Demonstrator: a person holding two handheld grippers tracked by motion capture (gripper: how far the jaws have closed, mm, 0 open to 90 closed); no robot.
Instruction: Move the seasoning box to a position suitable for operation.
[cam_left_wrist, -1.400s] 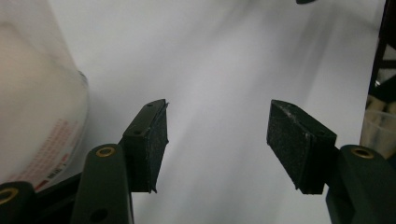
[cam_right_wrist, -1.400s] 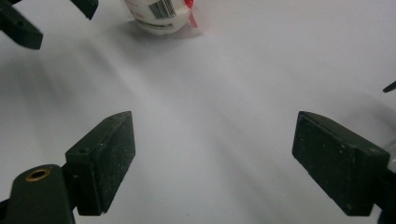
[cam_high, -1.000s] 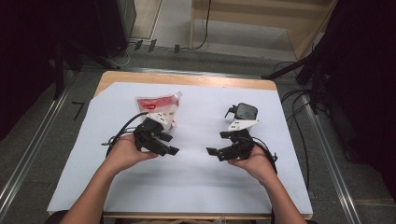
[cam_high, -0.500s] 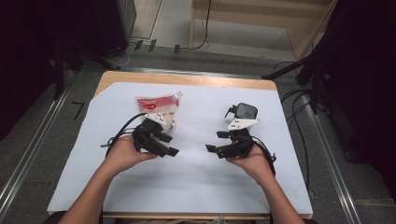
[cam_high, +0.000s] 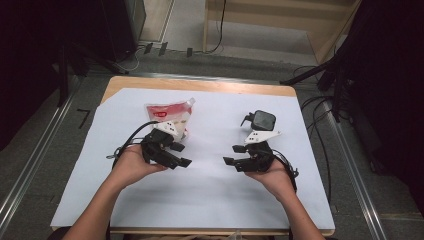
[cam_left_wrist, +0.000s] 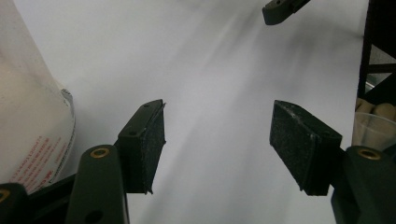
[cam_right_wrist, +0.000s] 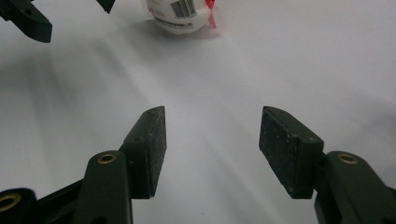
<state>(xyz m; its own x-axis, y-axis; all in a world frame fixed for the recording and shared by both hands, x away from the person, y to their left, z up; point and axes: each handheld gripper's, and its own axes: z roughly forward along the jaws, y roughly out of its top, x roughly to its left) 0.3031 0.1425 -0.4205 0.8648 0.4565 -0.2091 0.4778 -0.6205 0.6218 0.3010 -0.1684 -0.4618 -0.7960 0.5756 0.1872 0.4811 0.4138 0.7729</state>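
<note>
The left gripper (cam_high: 175, 155) sits low over the white sheet (cam_high: 210, 200), its jaws spread with nothing between them; in the left gripper view the two pads (cam_left_wrist: 152, 144) stand well apart over bare sheet. The right gripper (cam_high: 239, 156) is held level with it, a gap of sheet between the two, their jaw tips turned toward each other. Its jaws have just been closing, yet they remain parted and hold nothing: the right gripper view shows only white sheet between the pads (cam_right_wrist: 156, 149). Neither gripper touches anything but the hand (cam_high: 132, 167) that carries it; the right hand (cam_high: 272, 175) cups the other from below.

The pouch (cam_high: 170, 114), white with a red band and red print, lies on the sheet just beyond the left gripper, its spout corner pointing up and right in the high view. It is sealed, and its filling cannot be seen, though it looks plump. In the left gripper view the pouch (cam_left_wrist: 28, 126) lies just beside the left jaw, apart from the pad. In the right gripper view its barcoded end (cam_right_wrist: 180, 14) shows farther off, beyond the jaws, with the left gripper's jaw tip (cam_right_wrist: 30, 23) near it.

The sheet covers most of the wooden table (cam_high: 200, 84).
</note>
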